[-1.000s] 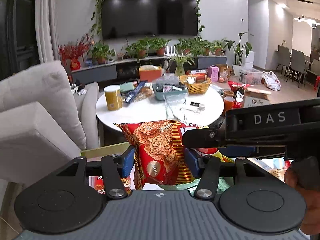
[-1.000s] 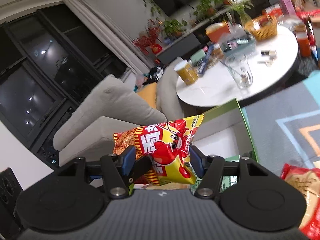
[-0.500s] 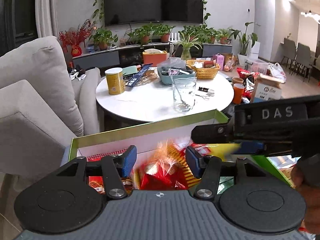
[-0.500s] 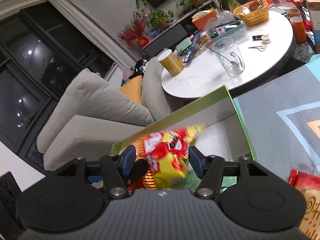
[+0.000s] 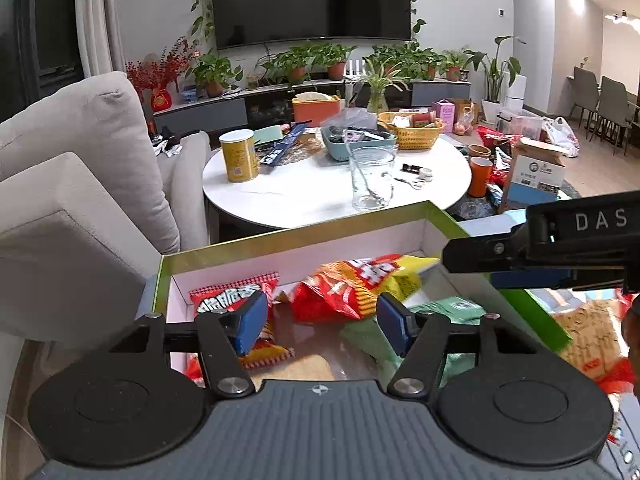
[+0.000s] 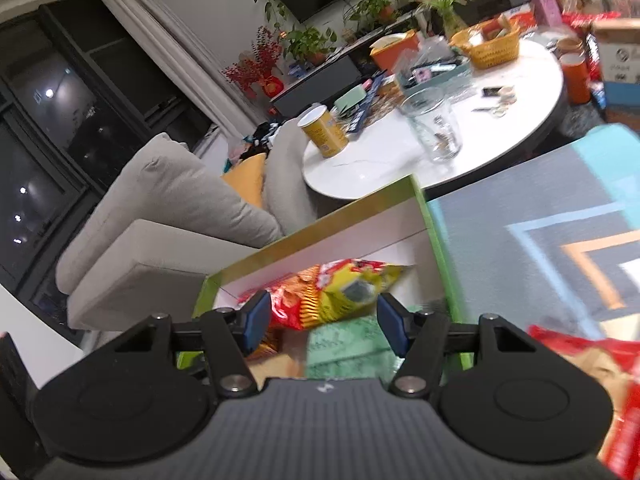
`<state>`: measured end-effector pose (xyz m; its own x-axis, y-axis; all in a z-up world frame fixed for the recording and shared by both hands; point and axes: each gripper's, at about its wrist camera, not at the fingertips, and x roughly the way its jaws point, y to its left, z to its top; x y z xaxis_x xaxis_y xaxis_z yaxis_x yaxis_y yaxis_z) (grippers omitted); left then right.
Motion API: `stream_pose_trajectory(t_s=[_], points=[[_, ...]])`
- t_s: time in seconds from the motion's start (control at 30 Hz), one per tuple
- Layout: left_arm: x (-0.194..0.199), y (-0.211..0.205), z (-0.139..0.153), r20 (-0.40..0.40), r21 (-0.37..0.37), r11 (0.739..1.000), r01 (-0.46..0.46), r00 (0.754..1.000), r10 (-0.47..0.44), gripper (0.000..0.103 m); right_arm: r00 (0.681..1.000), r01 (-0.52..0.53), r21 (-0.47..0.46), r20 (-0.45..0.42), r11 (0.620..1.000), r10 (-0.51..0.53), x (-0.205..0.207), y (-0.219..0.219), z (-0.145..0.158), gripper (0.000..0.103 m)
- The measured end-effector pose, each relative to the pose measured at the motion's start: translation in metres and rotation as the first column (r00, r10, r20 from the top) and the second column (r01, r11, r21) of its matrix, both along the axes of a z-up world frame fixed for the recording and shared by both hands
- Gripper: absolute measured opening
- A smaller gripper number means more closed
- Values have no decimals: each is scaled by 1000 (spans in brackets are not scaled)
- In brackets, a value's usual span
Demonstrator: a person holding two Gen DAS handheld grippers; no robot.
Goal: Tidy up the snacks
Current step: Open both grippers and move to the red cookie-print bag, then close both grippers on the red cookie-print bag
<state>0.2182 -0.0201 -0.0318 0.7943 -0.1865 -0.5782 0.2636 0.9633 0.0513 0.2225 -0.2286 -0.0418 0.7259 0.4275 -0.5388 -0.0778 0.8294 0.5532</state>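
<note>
A red-and-yellow snack bag (image 5: 352,284) lies in a green-rimmed box (image 5: 296,236) with white walls. My left gripper (image 5: 322,322) hangs just over the box; its jaws are opening and its blue pads stand clear of the bag. In from the right reaches my right gripper (image 5: 464,264), at the bag's yellow end. In the right wrist view the snack bag (image 6: 332,292) spans the gap between the pads of the right gripper (image 6: 325,320), which stays shut on it above the box (image 6: 320,224). A red packet (image 5: 232,296) and a green packet (image 5: 448,308) also lie inside.
More snack packets (image 5: 592,340) lie outside the box on the right, by a person's hand (image 5: 632,332). Behind the box stands a round white table (image 5: 304,196) with a glass (image 5: 370,178) and a yellow can (image 5: 239,156). A grey sofa (image 5: 80,184) fills the left. A patterned rug (image 6: 520,216) lies to the right.
The snack bag came down from above the box to lie inside it. The left pads, closed on it a second ago, have spread apart. Both grippers sank a little.
</note>
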Motion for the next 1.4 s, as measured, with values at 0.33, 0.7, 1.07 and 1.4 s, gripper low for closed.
stream_pose_trajectory(t_s=[0.33,0.7,1.07,1.4], points=[[-50,-15,6,10,20,999,50,999,-50,61,983,181,-145,-14,973,-185,-28,-52,-5,46],[-86,-25,5,-11,22,998,66,998,-66,61,966,172,-239,-150,956,-212,-33,-65,-35,45],[-109,-37,-8,-74,-6,996,86,994,-86,61,962,98,-146,-239,985,-131,-91,-67,-44,45],[-137,-40,-19,-139,-28,992,120,983,-123,62,984,-22,-67,-180,997,10,-125,-52,-26,46]])
